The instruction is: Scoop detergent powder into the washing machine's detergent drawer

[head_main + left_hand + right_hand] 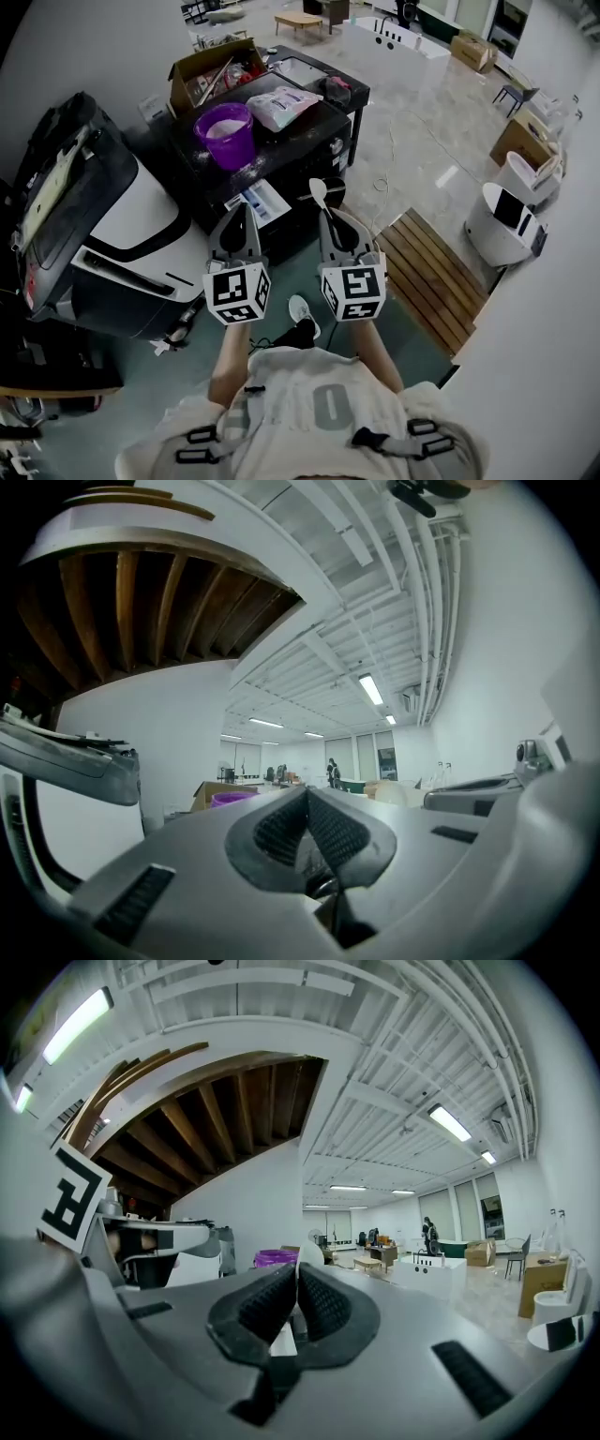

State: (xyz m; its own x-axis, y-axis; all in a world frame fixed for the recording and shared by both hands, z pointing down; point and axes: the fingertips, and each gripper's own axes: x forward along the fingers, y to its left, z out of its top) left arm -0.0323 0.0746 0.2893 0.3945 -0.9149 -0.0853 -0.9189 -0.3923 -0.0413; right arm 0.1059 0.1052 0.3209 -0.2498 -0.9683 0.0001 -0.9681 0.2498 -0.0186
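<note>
A purple bucket holding white powder stands on a black table; it shows far off in both gripper views. The washing machine, white with black trim, sits low at the left. My right gripper is shut on the handle of a white spoon, whose bowl rises just past the jaws. My left gripper is beside it, shut with nothing between its jaws. Both point toward the table, short of the bucket. I cannot make out the detergent drawer.
A cardboard box and a pale detergent bag sit on the table behind the bucket. A slatted wooden platform lies on the floor at right, with a round white appliance beyond it. A thin cable trails across the floor.
</note>
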